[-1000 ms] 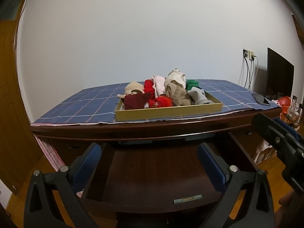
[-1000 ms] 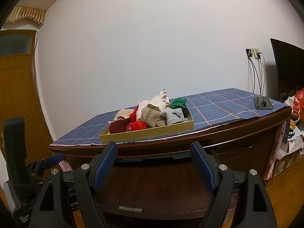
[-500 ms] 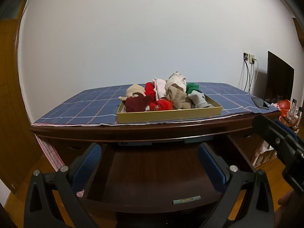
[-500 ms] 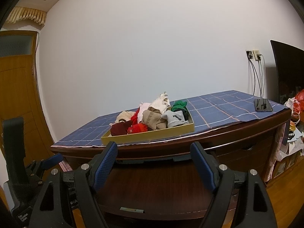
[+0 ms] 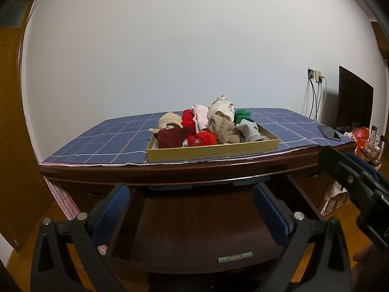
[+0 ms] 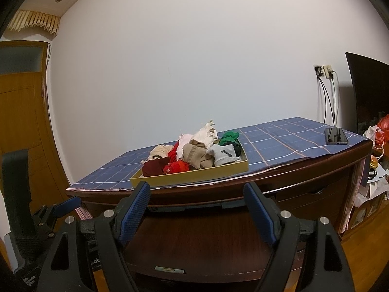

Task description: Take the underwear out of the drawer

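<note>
A dark wooden drawer (image 5: 194, 223) stands pulled open under the dresser top; its visible floor is bare wood (image 6: 199, 238). A pile of underwear (image 5: 206, 127) in red, maroon, beige, pink, green and grey lies in a shallow yellow tray (image 5: 211, 149) on the dresser top, also in the right wrist view (image 6: 194, 153). My left gripper (image 5: 192, 206) is open and empty in front of the drawer. My right gripper (image 6: 197, 202) is open and empty, to the right of the left one.
A blue checked cloth (image 5: 102, 141) covers the dresser top. A phone (image 6: 336, 136) lies at its right end. A dark screen (image 5: 353, 102), wall socket with cables (image 6: 327, 92) and clutter (image 6: 379, 131) stand on the right. A wooden door (image 6: 22, 126) is at left.
Both grippers have dropped lower and pulled back a little, so the dresser top appears flatter and the tray's front wall more face-on. Nothing was gripped or moved.
</note>
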Demonstrator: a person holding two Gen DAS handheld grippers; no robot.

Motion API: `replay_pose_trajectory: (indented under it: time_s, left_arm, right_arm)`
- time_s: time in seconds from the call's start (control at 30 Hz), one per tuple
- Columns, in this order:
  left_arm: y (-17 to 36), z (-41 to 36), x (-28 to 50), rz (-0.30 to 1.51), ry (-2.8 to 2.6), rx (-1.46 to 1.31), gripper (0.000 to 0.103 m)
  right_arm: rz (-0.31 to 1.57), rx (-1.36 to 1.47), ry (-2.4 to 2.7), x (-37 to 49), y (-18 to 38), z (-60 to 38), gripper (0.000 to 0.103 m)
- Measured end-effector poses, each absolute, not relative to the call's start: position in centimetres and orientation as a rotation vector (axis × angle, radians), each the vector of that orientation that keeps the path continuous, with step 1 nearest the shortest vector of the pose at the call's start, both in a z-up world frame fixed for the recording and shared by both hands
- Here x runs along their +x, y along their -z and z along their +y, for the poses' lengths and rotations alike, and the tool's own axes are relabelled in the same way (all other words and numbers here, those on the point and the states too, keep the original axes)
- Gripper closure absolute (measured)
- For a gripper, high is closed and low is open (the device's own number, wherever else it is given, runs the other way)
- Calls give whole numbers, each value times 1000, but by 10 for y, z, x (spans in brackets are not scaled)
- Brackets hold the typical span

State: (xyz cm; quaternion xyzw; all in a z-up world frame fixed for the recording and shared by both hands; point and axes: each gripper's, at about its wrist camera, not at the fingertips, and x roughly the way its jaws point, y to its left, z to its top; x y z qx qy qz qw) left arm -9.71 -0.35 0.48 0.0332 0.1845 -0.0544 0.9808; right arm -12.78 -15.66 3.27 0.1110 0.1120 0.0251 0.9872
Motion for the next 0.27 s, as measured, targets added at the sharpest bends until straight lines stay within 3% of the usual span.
replay_pose_trajectory:
  time_s: [0.27]
  left_arm:
    - [-4, -1, -95, 380, 104, 56, 0]
  right_arm:
    - [235, 225, -52, -126, -32, -156, 22]
